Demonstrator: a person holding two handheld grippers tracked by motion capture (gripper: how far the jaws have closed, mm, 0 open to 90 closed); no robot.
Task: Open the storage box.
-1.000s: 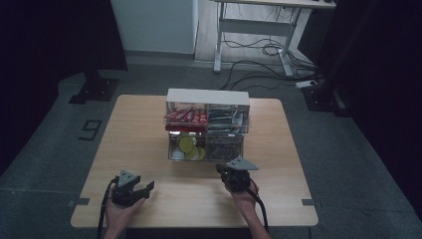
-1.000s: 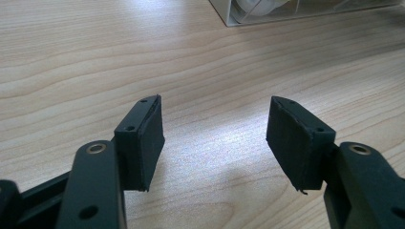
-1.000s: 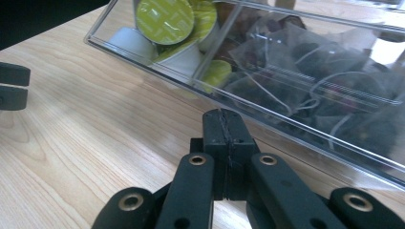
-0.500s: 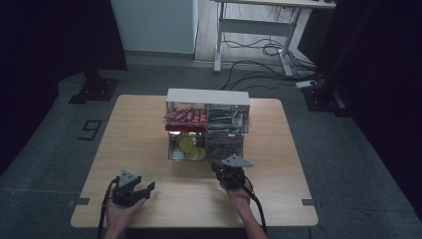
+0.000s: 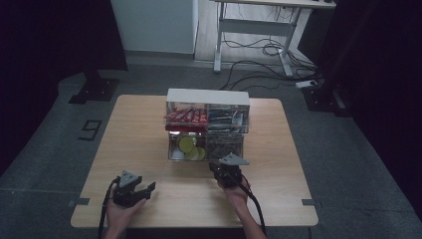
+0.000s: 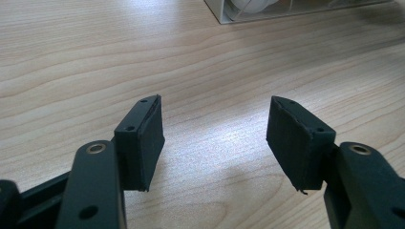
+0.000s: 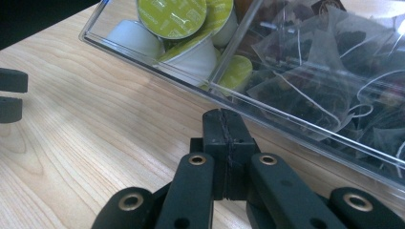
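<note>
Jaws first: seen from the high view, the left gripper (image 5: pixel 147 188) rests low over the near left part of the wooden table (image 5: pixel 134 129) with its jaws spread and nothing between them, while the right gripper (image 5: pixel 217 169) sits just in front of the clear plastic organizer (image 5: pixel 207 124), its jaws pressed together and pointing at the lower drawer's front. That organizer stands at the middle of the table, with red packets (image 5: pixel 186 116) in its upper left compartment, yellow-green capsules (image 5: pixel 187 145) in the lower left one and dark tea bags (image 5: pixel 225 144) in the lower right one. A person's hand holds each gripper from the near edge. From the left gripper view, the two black pads stand well apart over bare wood, holding nothing, and a corner of the organizer (image 6: pixel 267 12) shows far off at the top. From the right gripper view, the right gripper (image 7: pixel 224 113) has its pads clenched flat against each other with nothing in them, the tip just beside the organizer's clear front wall (image 7: pixel 267 107), near the divider between the capsules (image 7: pixel 172 16) and the tea bags (image 7: pixel 334 76); whether the tip touches the wall I cannot tell. The left gripper (image 7: pixel 9 94) shows at the left edge of that view, jaws parted.
</note>
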